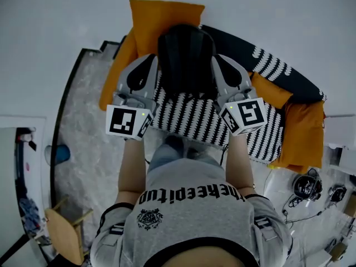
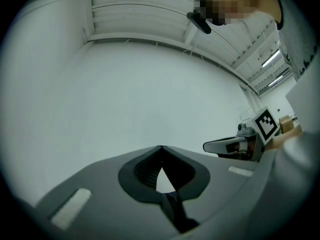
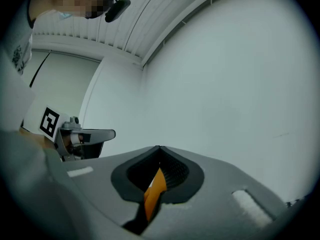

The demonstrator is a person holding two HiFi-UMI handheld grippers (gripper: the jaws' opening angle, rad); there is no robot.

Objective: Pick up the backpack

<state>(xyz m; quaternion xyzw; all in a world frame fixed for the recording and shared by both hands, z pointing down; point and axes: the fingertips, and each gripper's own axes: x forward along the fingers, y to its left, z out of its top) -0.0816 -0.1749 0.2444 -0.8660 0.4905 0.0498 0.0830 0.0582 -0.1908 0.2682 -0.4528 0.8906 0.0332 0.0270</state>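
Shirt [image 1: 192,218] lettering upside down, unclear | left hand-held gripper [image 1: 149,63] and right hand-held gripper [image 1: 223,61] raised, flanking black backpack [image 1: 186,60] | left clamps dark strip [image 2: 173,210], right clamps orange strip [image 3: 152,194]

The black fabric backpack [image 1: 186,60] sits between the left gripper [image 1: 149,63] and the right gripper [image 1: 222,63], above the black-and-white striped sofa [image 1: 189,118]. An orange square cushion [image 1: 161,18] lies behind it. A wooden chair [image 1: 64,232] stands well to the left.
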